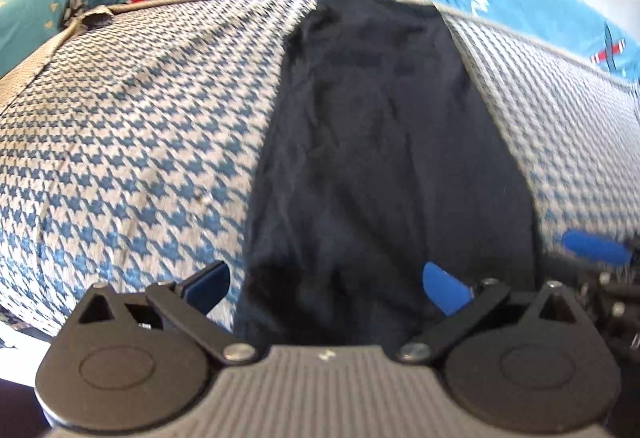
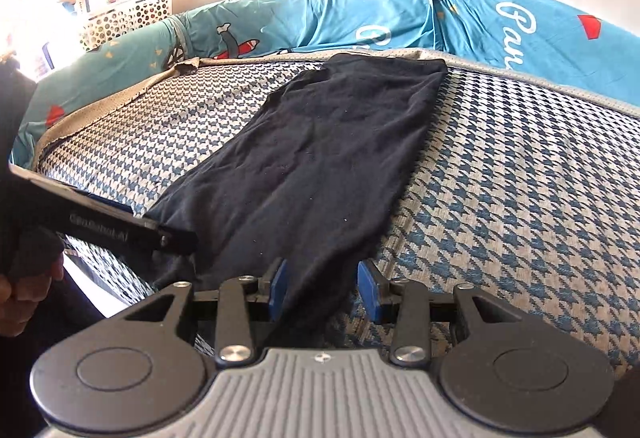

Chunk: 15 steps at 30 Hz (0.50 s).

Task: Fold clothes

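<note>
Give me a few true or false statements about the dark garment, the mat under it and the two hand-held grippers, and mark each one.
1. The dark garment lies stretched out in a long strip on the houndstooth mat. True.
2. The garment is bright red. False: it is dark navy or black.
3. The right hand-held gripper has the near end of the garment between its blue pads, which stand apart. True.
4. The left hand-held gripper is closed tight. False: its jaws stand wide open around the garment's near edge.
5. A teal sheet with airplane prints lies beyond the mat. True.
6. The garment is already folded into a small square. False: it is still a long strip.
</note>
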Tool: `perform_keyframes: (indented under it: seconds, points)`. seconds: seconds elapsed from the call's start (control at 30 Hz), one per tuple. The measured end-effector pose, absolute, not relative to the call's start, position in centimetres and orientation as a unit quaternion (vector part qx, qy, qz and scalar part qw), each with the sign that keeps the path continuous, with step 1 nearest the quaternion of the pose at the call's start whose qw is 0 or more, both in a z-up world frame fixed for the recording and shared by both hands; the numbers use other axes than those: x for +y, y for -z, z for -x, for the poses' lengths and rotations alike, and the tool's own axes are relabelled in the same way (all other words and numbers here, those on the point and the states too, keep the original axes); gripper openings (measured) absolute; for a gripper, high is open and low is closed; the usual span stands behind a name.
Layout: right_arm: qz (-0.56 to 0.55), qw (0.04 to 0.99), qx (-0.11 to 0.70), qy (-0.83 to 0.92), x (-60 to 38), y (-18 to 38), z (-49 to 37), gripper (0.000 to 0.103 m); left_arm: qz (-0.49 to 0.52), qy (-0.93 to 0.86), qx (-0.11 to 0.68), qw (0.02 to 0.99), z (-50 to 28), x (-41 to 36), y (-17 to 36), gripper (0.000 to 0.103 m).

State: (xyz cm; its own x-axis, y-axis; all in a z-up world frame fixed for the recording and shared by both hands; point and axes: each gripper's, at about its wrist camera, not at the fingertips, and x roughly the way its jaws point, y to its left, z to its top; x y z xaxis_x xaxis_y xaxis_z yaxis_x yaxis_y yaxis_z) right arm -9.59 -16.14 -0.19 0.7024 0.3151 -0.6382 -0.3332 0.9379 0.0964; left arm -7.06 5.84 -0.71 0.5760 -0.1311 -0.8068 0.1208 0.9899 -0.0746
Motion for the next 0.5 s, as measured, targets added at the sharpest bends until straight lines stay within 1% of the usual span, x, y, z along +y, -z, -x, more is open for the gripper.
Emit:
perform_keyframes:
  seconds: [0.2, 0.3, 0.5]
  points:
    - [0.011, 0.922, 0.332, -0.198, -15.0, 0.5, 8.0, 0.038, -0.003, 0.032, 0.474, 0.880, 5.6, 5.5, 1.7, 0.103]
    - [0.017, 0.911, 0.365, -0.191, -14.7, 1.5, 7.4, 0.037, -0.005, 0.028, 0.484, 0.875, 5.8, 5.5, 2.0, 0.103]
    - [0.040, 0.898, 0.397, -0.185, -15.2, 2.2, 8.7, 0.037, -0.006, 0.027, 0.497, 0.867, 6.1, 6.0, 2.4, 0.103]
